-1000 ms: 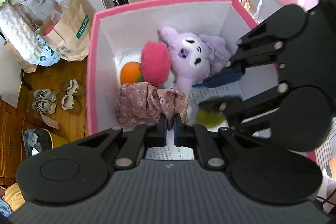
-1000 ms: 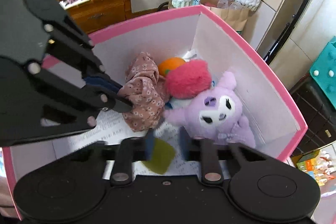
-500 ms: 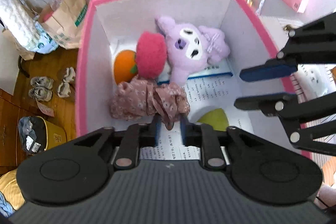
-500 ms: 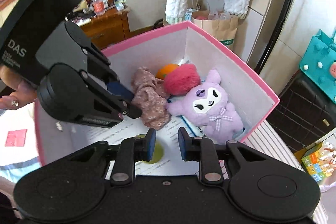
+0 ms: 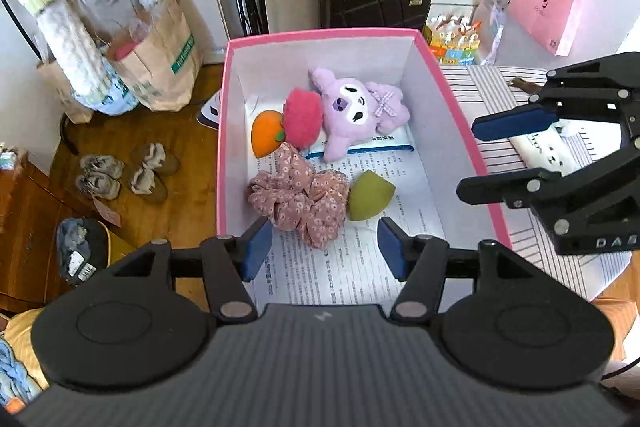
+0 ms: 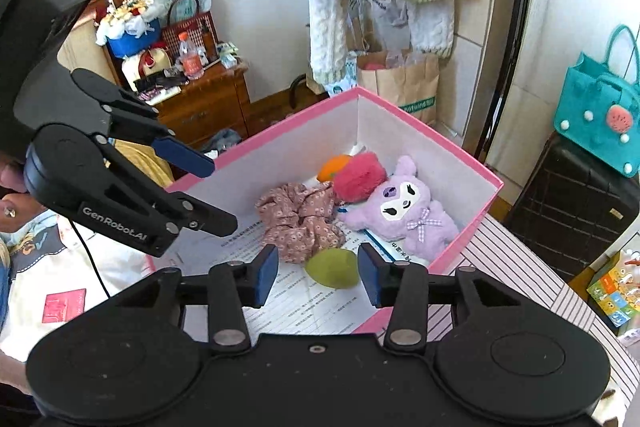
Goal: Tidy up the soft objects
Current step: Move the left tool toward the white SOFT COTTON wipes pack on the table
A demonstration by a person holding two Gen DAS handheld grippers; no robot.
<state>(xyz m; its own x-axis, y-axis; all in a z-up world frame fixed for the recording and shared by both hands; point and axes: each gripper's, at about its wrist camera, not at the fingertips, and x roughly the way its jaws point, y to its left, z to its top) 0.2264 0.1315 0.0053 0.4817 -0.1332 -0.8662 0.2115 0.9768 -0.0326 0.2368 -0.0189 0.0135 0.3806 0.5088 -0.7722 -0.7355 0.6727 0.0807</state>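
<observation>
Both your grippers, left gripper (image 5: pixel 322 241) and right gripper (image 6: pixel 318 275), have just been opening and hang released above the pink-rimmed cardboard box (image 5: pixel 456 107). Lift clear without snagging the floral fabric scrunchie (image 5: pixel 302 199) or olive-green teardrop sponge (image 5: pixel 370 195) lying inside. Anything under the purple plush toy (image 5: pixel 356 111) stays hidden.
</observation>
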